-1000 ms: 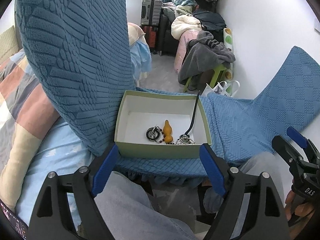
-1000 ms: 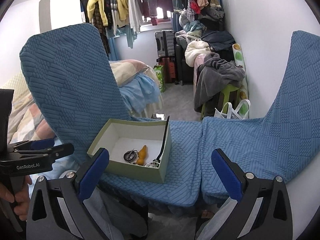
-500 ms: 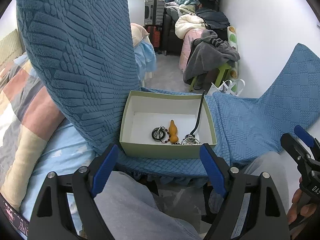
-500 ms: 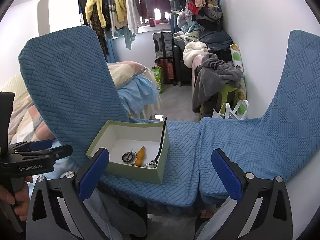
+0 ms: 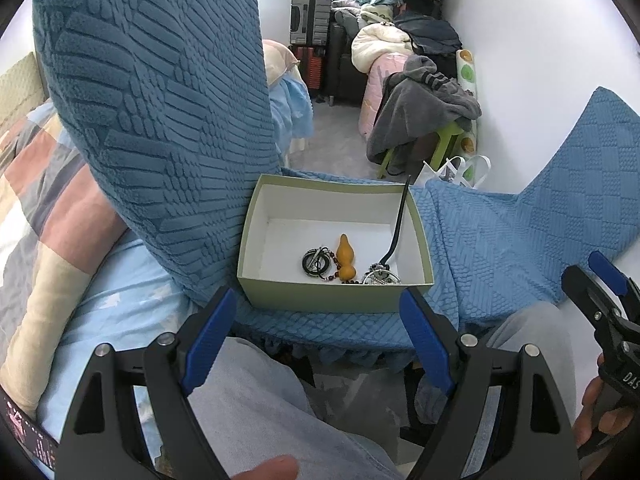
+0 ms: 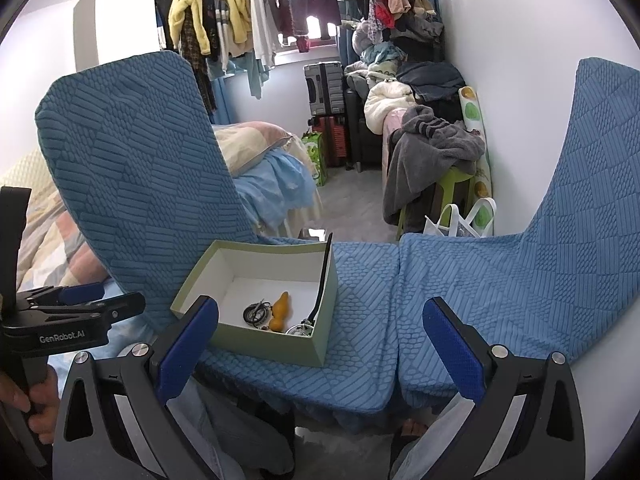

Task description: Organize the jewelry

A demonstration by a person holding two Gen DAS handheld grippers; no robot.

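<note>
An open pale-green box (image 5: 332, 300) (image 6: 276, 344) with a white inside rests on a blue-covered seat. In it lie an orange gourd pendant (image 5: 345, 255) (image 6: 280, 312), a dark ring-shaped piece (image 5: 316, 263) (image 6: 256, 312), a silvery beaded piece (image 5: 382, 278) (image 6: 302, 330) and a thin black stick (image 5: 400, 224) (image 6: 322, 284) leaning on the right wall. My left gripper (image 5: 318, 326) hangs open just before the box's near wall, nothing between its fingers. My right gripper (image 6: 320, 344) is open too, empty, nearer and to the right of the box.
Two chairs with blue textured covers (image 5: 160, 100) (image 6: 560, 220) flank the seat. A bed with a patchwork quilt (image 5: 36, 184) lies left. Beyond are a green stool with grey clothes (image 6: 432, 152), suitcases (image 6: 326, 92) and hanging clothes (image 6: 224, 20). The person's grey trouser leg (image 5: 272, 412) lies below the grippers.
The left wrist view has shifted slightly, so the box sits a little further right and lower in frame. Both grippers stay open and nothing in the box has moved.
</note>
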